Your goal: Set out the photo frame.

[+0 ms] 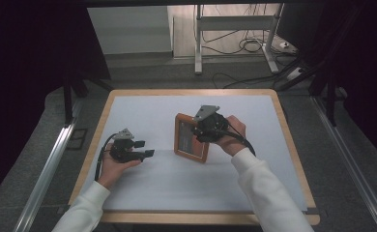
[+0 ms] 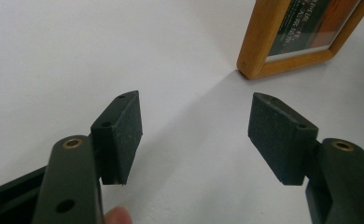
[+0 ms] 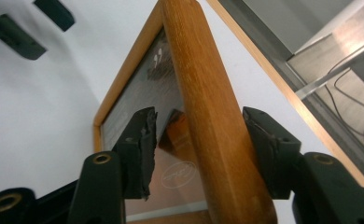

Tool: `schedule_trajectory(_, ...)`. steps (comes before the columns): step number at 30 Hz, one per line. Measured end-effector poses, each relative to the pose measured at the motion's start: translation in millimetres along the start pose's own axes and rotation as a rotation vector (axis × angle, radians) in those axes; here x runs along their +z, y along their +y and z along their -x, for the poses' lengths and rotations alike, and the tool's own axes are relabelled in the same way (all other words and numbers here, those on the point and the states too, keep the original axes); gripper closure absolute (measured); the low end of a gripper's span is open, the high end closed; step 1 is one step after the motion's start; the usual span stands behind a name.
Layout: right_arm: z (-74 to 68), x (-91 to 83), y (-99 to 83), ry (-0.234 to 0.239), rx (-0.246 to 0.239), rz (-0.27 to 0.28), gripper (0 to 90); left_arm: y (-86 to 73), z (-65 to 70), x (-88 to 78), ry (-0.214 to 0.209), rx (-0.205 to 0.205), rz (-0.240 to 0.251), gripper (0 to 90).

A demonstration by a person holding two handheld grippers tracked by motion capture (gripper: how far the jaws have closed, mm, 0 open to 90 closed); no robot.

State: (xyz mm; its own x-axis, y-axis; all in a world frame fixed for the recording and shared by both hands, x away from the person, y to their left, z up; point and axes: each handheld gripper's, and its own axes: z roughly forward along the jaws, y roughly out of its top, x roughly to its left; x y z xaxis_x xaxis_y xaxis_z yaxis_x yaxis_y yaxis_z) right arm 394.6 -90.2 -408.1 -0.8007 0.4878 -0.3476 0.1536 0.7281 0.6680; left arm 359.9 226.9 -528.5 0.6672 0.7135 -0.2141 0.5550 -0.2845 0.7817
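Observation:
A wooden picture frame (image 1: 189, 145) with a glass front stands on edge at the middle of the white table. My right gripper (image 1: 197, 132) reaches it from the right, with the frame's side rail (image 3: 203, 93) between its jaws. The left pad stands off the glass and the right pad sits close by the wood, so the jaws are open around it. My left gripper (image 1: 145, 149) rests at the table's left, open and with nothing in it. Past its pads (image 2: 124, 130) in the left gripper view, a lower corner of the frame (image 2: 264, 56) rests on the table. The right gripper view shows that left gripper (image 3: 33, 25) farther off.
The white table top (image 1: 128, 111) has a raised wooden rim (image 1: 293, 145). Beyond the far edge stand a metal stand's legs (image 1: 198, 43) and loose cables (image 1: 247, 46) on the floor. Metal rails (image 1: 46, 169) run along both sides.

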Motion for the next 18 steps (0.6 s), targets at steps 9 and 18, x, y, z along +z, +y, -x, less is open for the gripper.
schedule_trajectory(9, 9.3, 11.6, -3.7, -0.024, 0.052, -0.012, 34.3, -0.3, 0.2, 0.6, -0.005, 0.003, -0.003, 35.0)
schedule_trajectory(18, 12.4, 15.0, -5.9, -0.038, 0.089, -0.012, 27.0, 0.1, 1.5, 0.3, -0.007, 0.007, 0.001, 34.6)
